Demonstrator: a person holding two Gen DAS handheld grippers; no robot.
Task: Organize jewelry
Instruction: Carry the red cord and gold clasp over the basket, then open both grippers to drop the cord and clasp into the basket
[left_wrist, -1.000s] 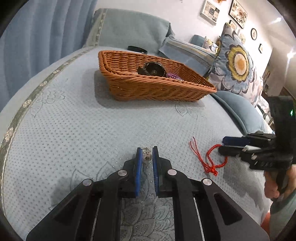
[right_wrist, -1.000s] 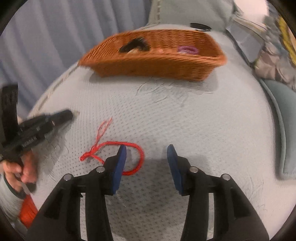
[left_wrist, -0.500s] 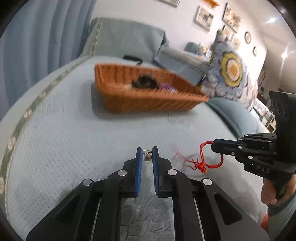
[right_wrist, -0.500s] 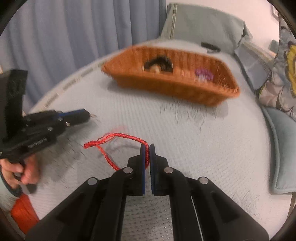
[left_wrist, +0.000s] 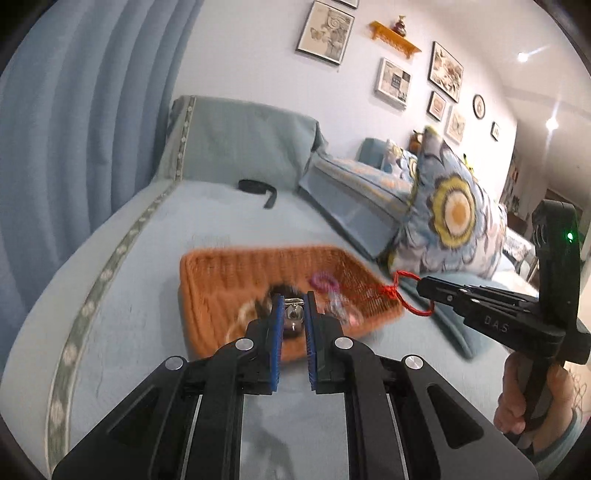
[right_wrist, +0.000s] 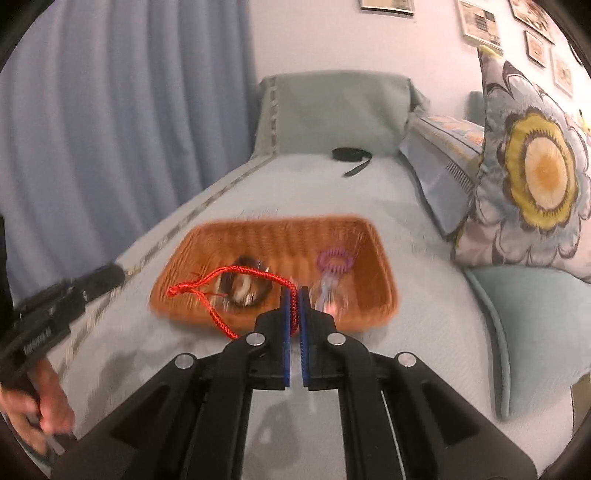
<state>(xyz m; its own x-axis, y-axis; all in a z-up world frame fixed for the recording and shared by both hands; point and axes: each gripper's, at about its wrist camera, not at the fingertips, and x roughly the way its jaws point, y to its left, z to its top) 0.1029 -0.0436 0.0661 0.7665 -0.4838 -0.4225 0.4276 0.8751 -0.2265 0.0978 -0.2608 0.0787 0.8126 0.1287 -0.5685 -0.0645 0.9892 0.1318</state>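
Both pieces have come up off the bed (right_wrist: 424, 206) within the last second. The right gripper (right_wrist: 294, 314), open around the red cord bracelet (right_wrist: 236, 273) a moment ago, now has its jaws clamped on it — the left gripper (left_wrist: 293, 317) keeps its jaws narrow on a small silver charm (left_wrist: 293, 314). Both hang before the wicker basket (right_wrist: 280, 236), so dropping them in looks next.

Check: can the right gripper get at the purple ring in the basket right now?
Probably not: the right gripper is shut on the red cord. The purple ring lies uncovered in the basket.
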